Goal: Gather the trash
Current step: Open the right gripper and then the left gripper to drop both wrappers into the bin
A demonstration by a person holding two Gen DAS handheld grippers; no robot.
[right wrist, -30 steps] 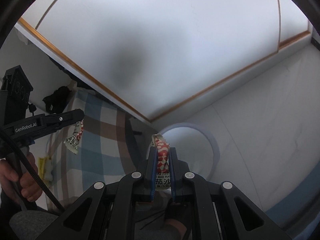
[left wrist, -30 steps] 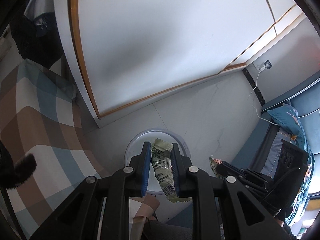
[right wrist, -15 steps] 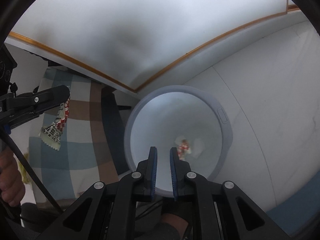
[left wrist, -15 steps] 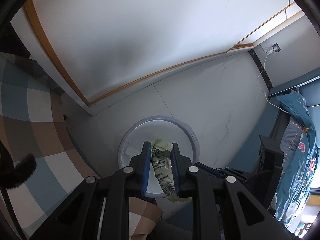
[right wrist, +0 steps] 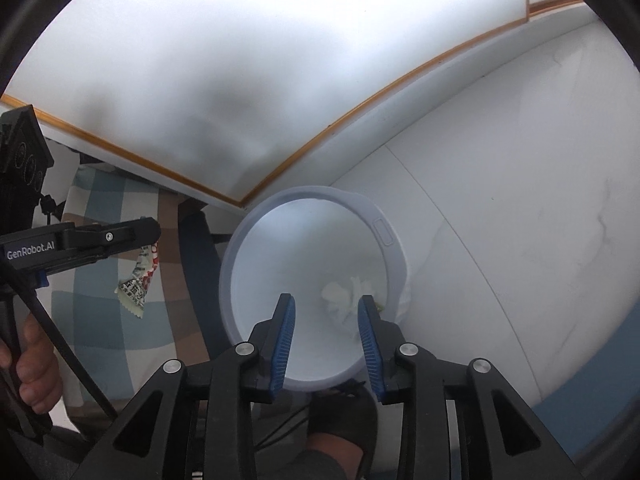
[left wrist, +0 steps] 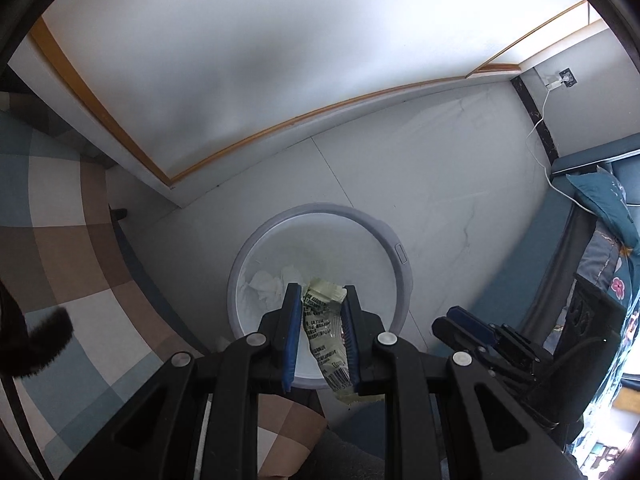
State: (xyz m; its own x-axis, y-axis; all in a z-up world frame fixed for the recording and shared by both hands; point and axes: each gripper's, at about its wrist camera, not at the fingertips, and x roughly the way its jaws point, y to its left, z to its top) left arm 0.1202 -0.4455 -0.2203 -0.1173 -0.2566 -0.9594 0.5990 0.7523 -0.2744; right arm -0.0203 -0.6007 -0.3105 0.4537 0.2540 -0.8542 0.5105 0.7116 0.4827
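**Left claw over bin with wrapper, right claw empty**

Nearest, left wrist view: the left claw (left wrist: 320, 320) is clamped on a green snack wrapper (left wrist: 325, 338), pads pinching it mid-length, so the top end sticks out past the fingertips and the barcode end hangs out below. The wrapper sits in line with the mouth of the white bin (left wrist: 394, 240), which is why it's held there: a release should drop it straight in, judging by the alignment. The grip looks light; thin film, may cling to a pad when let go.

Right wrist view: the right claw (right wrist: 326, 316) has its jaws apart with nothing between them, also pointed down into the bin (right wrist: 384, 220). It looks done with its own drop. The left claw shows at the left of this view too, side-on, wrapper (right wrist: 140, 280) dangling from it over the checked cloth (right wrist: 100, 320).

Further in: crumpled white tissue (left wrist: 266, 286) already lies on the bin floor, seen also from the right as a pale wad (right wrist: 344, 298). So some trash is collected; the green wrapper is the piece not yet in.

Beyond: the bin stands on the pale tiled floor (left wrist: 460, 184), close to a white panel with a wood-coloured edge (left wrist: 120, 136). A blue sofa (left wrist: 592, 184) is far right.
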